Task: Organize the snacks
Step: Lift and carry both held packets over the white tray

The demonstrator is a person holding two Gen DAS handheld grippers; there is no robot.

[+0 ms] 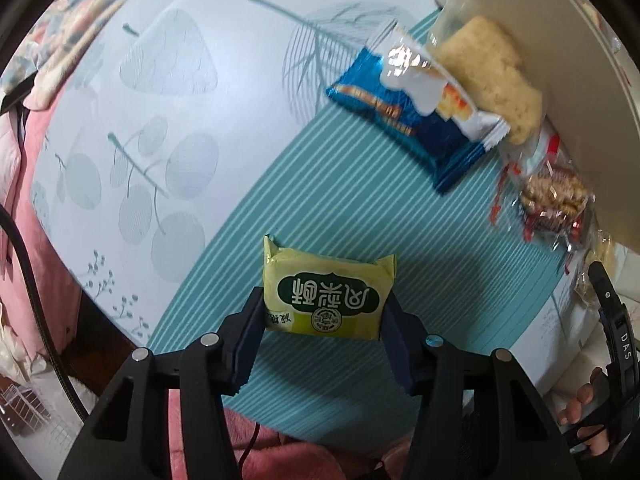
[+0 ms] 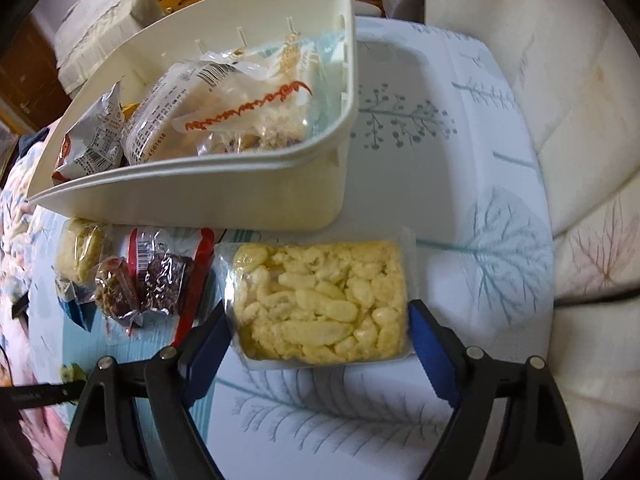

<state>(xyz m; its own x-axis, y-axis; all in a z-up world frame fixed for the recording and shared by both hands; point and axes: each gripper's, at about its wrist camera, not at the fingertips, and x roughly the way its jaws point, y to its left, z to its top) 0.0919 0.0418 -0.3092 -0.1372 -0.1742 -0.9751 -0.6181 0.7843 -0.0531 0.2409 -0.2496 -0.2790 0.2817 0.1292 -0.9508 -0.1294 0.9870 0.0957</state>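
A green snack packet (image 1: pixel 328 296) with dark lettering lies on the teal striped mat (image 1: pixel 320 200). My left gripper (image 1: pixel 324 300) points down at it with both pads pressed on its sides. In the right wrist view, a clear-wrapped block of yellow puffed snack (image 2: pixel 320 300) lies flat on the leaf-print tablecloth (image 2: pixel 480 240). My right gripper (image 2: pixel 318 312) straddles it, fingers at the wrapper's left and right edges, not squeezing it. A white bin (image 2: pixel 200 196) holding several wrapped snacks stands just behind it.
A blue packet (image 1: pixel 412 120), a pale rice cake pack (image 1: pixel 492 76) and a nut bar pack (image 1: pixel 552 196) lie beside the bin (image 1: pixel 560 40). Dark red wrapped snacks (image 2: pixel 160 280) sit left of the yellow block. A cream cushion (image 2: pixel 560 80) lies to the right. Pink fabric (image 1: pixel 24 200) borders the table.
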